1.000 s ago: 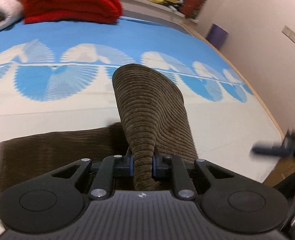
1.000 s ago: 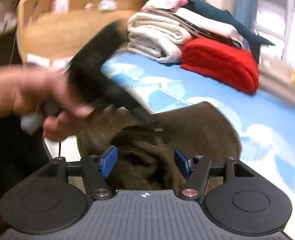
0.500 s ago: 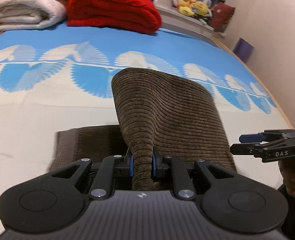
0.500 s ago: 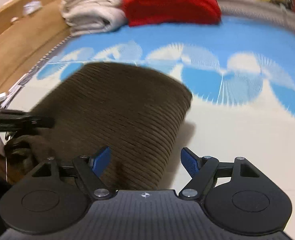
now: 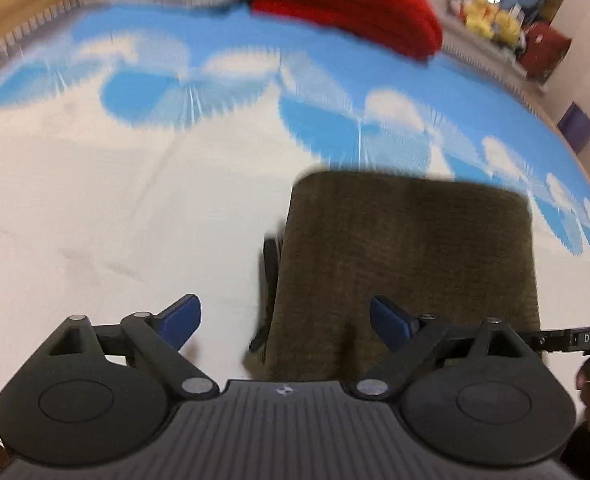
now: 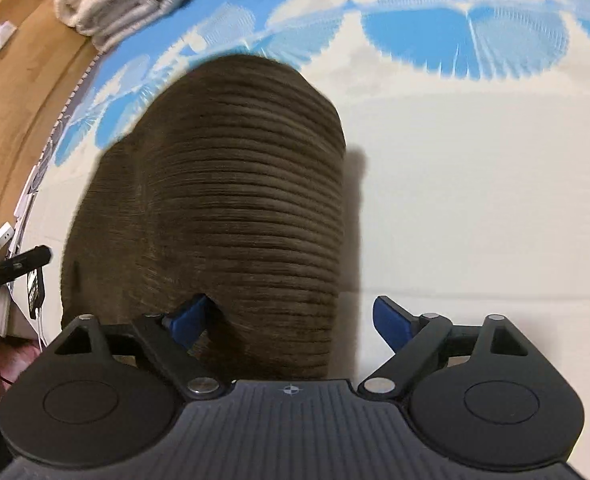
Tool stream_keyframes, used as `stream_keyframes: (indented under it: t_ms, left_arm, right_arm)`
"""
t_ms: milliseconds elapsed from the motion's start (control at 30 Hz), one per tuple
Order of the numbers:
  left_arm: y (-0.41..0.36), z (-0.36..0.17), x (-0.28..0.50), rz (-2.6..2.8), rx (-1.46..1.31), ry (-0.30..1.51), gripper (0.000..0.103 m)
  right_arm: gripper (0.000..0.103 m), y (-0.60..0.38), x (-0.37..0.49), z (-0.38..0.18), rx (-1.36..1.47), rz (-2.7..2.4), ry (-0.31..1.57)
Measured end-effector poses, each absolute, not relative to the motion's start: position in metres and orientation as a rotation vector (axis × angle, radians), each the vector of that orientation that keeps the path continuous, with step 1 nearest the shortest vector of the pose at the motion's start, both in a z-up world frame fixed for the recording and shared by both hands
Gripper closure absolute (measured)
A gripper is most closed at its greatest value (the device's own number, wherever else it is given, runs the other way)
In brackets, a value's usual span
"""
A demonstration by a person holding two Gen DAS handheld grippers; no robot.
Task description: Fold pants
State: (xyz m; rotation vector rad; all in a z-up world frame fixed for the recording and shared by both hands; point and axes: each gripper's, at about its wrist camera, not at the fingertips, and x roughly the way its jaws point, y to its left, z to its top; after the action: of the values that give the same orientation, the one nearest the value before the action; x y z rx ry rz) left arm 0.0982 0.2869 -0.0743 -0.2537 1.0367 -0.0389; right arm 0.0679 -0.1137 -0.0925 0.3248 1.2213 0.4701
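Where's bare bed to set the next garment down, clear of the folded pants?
Bare cream sheet lies left of the brown pants, and right of them in the right wrist view. The far edge is crowded: red blanket, white towels.

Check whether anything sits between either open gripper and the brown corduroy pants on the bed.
Nothing visible does. The pants lie folded on the bedsheet, right in front of the left gripper and the right gripper, both open, cloth already between their fingers.

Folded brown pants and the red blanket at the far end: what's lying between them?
Nothing: in the left wrist view only bare bedsheet separates the pants from the red blanket.
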Motion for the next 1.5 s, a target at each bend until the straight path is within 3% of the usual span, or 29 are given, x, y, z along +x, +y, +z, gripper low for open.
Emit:
stream_keyframes:
  t_ms: [233,333,433,467,500,567,967,1033,1100,1167,1267,1433,1500]
  left_arm:
    - [0.280,-0.123,0.140,-0.141,-0.395,1.212,0.010]
    - [0.267,-0.130,0.155,-0.156,-0.368,1.231,0.015]
    - [0.250,-0.124,0.168,-0.154,-0.315,1.206,0.030]
    - [0.244,-0.118,0.171,-0.163,-0.291,1.184,0.040]
    - [0.240,-0.114,0.174,-0.174,-0.292,1.168,0.048]
    - [0.228,-0.103,0.183,-0.205,-0.333,1.135,0.054]
    - [0.087,-0.069,0.249,-0.434,-0.382,0.928,0.056]
    - [0.067,-0.075,0.258,-0.445,-0.359,0.932,0.051]
    - [0.054,-0.081,0.264,-0.335,-0.252,0.944,0.035]
    - [0.050,-0.080,0.264,-0.240,-0.157,0.918,0.036]
    - [0.048,-0.063,0.259,-0.263,-0.146,0.889,0.040]
    - [0.002,-0.047,0.229,-0.591,-0.021,0.875,0.040]
    - [-0.015,-0.068,0.217,-0.651,0.092,0.958,0.051]
  right_arm:
    - [0.007,-0.100,0.073,-0.116,0.409,0.485,1.256]
    - [0.019,-0.092,0.067,-0.108,0.374,0.494,1.180]
    - [0.049,-0.089,0.061,-0.098,0.360,0.501,1.123]
    - [0.057,-0.090,0.060,-0.095,0.369,0.513,1.106]
    - [0.059,-0.093,0.061,-0.090,0.382,0.516,1.088]
    - [0.062,-0.102,0.064,-0.075,0.394,0.505,1.038]
    - [0.064,-0.236,0.116,-0.011,0.280,0.412,0.855]
    - [0.062,-0.259,0.123,-0.014,0.287,0.393,0.838]
    - [0.055,-0.283,0.131,-0.027,0.304,0.352,0.846]
    - [0.042,-0.301,0.136,-0.051,0.299,0.173,0.878]
    - [0.044,-0.313,0.139,-0.064,0.288,-0.025,0.894]
    - [0.046,-0.289,0.127,-0.054,0.167,0.189,0.843]
    - [0.045,-0.275,0.125,-0.057,0.117,0.276,0.862]
